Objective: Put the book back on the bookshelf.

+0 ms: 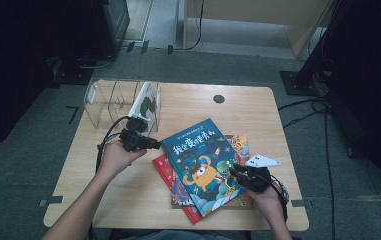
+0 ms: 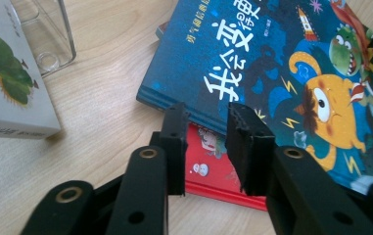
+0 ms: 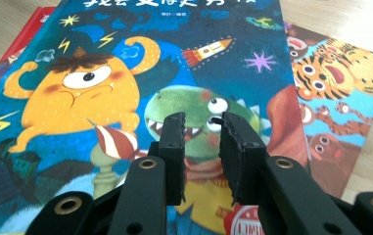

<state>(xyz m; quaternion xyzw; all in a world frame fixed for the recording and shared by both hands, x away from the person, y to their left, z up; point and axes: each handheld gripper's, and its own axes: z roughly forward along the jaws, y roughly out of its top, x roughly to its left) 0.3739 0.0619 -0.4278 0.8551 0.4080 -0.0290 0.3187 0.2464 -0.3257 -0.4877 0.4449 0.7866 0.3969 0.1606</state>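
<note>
**Blue book on top of the stack, a gripper at each end**

The clear rack [image 1: 109, 102] stands at the far left corner of the desk [image 1: 128, 195]. Its compartment nearest the desk's middle holds one white book [image 1: 147, 104] upright — the other compartments look bare.

The blue book [image 1: 201, 162] lies flat on top of a stack near the front right of the desk, over a red book [image 1: 165, 169] and a tiger book [image 1: 239, 143]. Its long axis runs on a slant, from the far left toward the near right edge, with the spine on the left.

The left gripper [image 1: 150, 144] sits at the blue book's far left corner, jaws narrowly apart with the book's edge just beyond them. The right gripper [image 1: 234, 172] hangs over the cover near its right edge, jaws narrowly apart — nothing pinched.
</note>
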